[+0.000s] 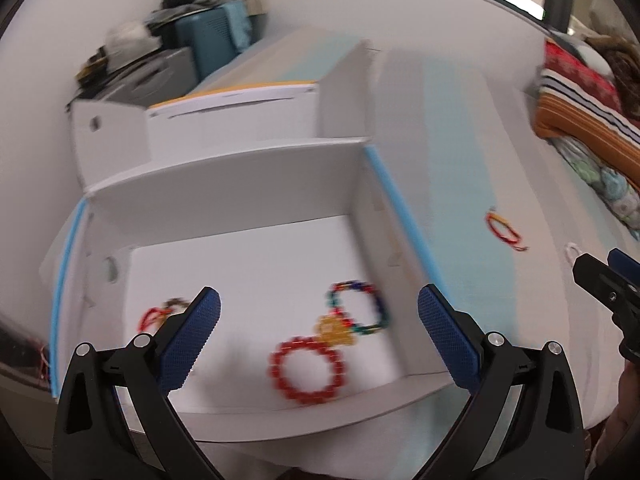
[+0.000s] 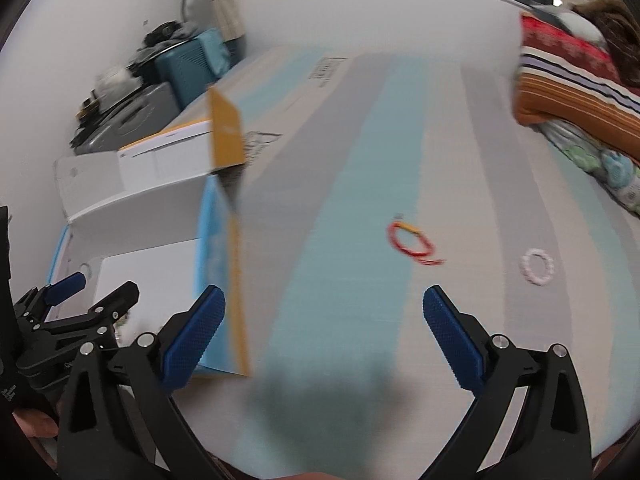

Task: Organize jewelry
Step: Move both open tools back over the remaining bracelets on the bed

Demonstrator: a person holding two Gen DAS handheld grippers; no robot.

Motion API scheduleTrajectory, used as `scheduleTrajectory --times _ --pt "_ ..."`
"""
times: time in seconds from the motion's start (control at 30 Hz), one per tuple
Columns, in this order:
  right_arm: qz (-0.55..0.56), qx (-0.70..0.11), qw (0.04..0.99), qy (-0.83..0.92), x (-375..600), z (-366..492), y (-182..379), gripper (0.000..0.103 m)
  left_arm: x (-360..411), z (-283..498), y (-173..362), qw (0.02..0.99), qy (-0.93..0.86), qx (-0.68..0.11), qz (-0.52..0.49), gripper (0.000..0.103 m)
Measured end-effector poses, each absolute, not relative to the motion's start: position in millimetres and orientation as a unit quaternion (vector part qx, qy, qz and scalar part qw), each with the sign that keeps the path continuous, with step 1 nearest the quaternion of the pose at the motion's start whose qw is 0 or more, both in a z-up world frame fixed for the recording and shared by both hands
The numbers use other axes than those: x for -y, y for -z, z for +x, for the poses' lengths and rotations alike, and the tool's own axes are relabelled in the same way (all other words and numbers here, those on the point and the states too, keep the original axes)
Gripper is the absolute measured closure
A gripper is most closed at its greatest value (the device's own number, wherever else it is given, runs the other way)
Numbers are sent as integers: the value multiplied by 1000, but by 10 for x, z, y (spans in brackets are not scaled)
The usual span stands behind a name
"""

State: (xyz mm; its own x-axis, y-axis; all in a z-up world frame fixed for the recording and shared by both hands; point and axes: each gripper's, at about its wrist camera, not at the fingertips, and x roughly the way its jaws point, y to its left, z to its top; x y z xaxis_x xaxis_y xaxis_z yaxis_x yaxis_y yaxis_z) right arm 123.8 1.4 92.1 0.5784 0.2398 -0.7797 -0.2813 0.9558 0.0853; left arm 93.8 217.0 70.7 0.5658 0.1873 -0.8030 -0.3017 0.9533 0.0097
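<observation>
Left gripper (image 1: 319, 312): my fingers stand spread wide, nothing between them, held over the white box (image 1: 360, 216).
Right gripper (image 2: 324, 314): my fingers likewise spread apart and empty, above the striped counter (image 2: 340, 280).
Box contents: red bead bracelet (image 1: 307, 370), yellow bead piece (image 1: 336, 329) touching it, multicolour bead bracelet (image 1: 359, 307), small red item (image 1: 154, 316) at the left wall, blurred.
On counter: thin red-and-yellow bracelet (image 2: 412, 242); white bead bracelet (image 2: 538, 267) near it, apart.
</observation>
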Motion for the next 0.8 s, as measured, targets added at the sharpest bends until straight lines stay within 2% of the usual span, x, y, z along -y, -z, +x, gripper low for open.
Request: scheduleTrajectory --times 0.5,0.8 --pt "20 -436 898 -54 1599 1552 -888 8 -830 1607 -578 889 -58 -453 -37 6" --pt "16 -458 889 -8 2261 1926 -710 8 -456 2171 -294 884 -57 -461 -48 6"
